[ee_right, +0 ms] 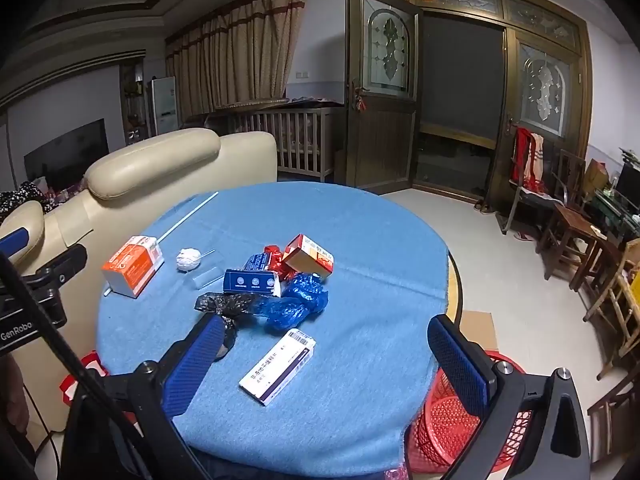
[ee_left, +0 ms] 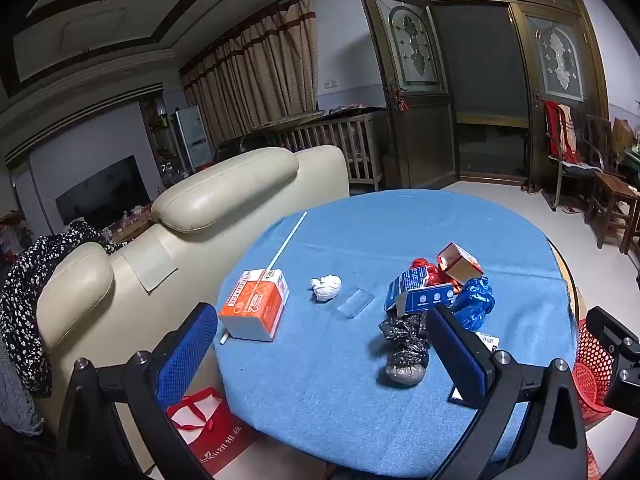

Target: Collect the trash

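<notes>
Left gripper (ee_left: 320, 344): jaws spread wide, holding nothing, above the near table edge.
Right gripper (ee_right: 326, 356): jaws wide, empty.
Red mesh plastic basket (ee_right: 448, 416): on the floor, 4 o'clock of the round blue-clothed table (ee_right: 360, 400).
White and purple flat carton (ee_right: 278, 364): nearest trash, table centre-front.
Crumpled black plastic bag (ee_left: 404, 344): 11 o'clock of that carton.
Crumpled blue plastic bag (ee_right: 298, 304): touching the black one.
Orange and white carton (ee_left: 256, 308): 9 o'clock side.
White paper wad (ee_left: 326, 286): mid-table.

Two wrist cameras above the near edge of the counter (ee_left: 360, 420)

Both look down and forward across the counter toward the door (ee_right: 384, 92); left view sits nearer the sofa (ee_left: 200, 200), and both share the counter top.
</notes>
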